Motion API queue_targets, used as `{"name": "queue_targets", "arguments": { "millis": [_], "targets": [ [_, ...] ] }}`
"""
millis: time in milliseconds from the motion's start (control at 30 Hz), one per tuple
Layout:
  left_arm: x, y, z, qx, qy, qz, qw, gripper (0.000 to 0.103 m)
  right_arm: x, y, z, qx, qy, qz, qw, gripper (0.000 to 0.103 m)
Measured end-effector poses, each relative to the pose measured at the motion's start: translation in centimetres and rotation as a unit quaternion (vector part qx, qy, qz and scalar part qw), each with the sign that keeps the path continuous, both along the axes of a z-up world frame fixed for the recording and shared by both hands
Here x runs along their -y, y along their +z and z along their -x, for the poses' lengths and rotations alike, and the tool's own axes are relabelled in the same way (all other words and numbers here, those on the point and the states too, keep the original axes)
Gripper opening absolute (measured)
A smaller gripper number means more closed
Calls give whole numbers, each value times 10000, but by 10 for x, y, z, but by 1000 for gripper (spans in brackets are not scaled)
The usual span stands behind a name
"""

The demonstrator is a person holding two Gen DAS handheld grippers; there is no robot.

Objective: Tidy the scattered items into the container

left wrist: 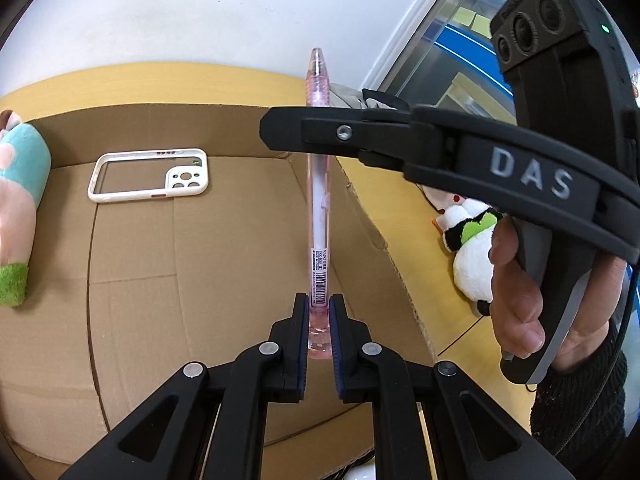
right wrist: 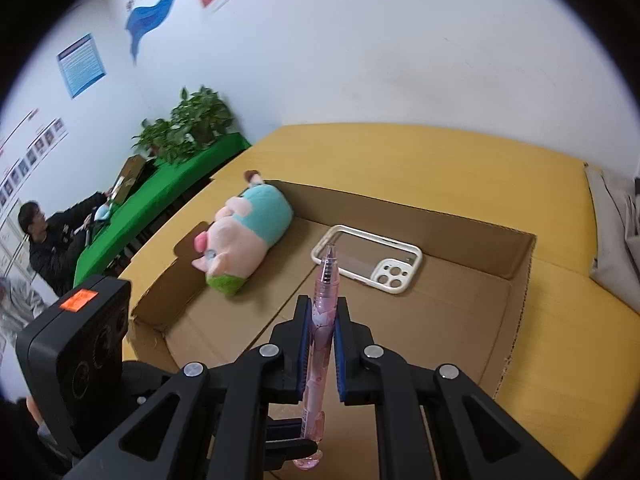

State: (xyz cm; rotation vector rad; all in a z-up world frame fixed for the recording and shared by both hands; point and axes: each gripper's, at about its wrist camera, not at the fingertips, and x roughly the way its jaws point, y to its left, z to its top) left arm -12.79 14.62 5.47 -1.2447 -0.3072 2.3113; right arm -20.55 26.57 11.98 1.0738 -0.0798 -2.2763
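Both tongs grip one pink pen at once, which reads as a hand-over above the cardboard box. Nearest in the left wrist view, the left tongs (left wrist: 319, 312) are closed on the pen (left wrist: 319, 216) at its lower end, so it stands up in the picture over the box floor (left wrist: 200, 280). Higher up, the right tongs (left wrist: 288, 130) cross the barrel from the right; a hand (left wrist: 516, 296) holds their grip. In the right wrist view the right tongs (right wrist: 323, 316) are shut on the same pen (right wrist: 322, 320), pads pressed on its barrel, its tip aimed towards the box. My judgement is that the double hold keeps the pen steady until one side lets go.

Farther in, a phone case (left wrist: 150, 176) lies flat on the box floor, and a plush pig (right wrist: 240, 236) lies by the left wall. Only the left view shows a panda plush (left wrist: 472, 252) outside on the yellow tabletop (left wrist: 408, 208), to the right. Only the right view shows the far wall, plants (right wrist: 188, 128) and a seated person (right wrist: 52, 240).
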Motion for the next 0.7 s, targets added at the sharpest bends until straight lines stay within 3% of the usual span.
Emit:
{"name": "queue_targets", "arguments": {
  "millis": [367,500,567,700],
  "targets": [
    [-8,-8,67,689,-136,-259,9972,8,-8,-30,74,927,-819,-374,9916,9],
    [-8,-26,90,1099,-111,-380,9932,8,-4,-53,97,1201,-1018,-634,9855,9],
    [-6,-35,100,1273,-81,-456,9908,0,-1,-66,106,1330,-1134,-825,9811,9],
    [1,-56,116,1626,44,-468,9856,0,0,-92,119,1570,-1404,-1143,9709,9]
  ]
}}
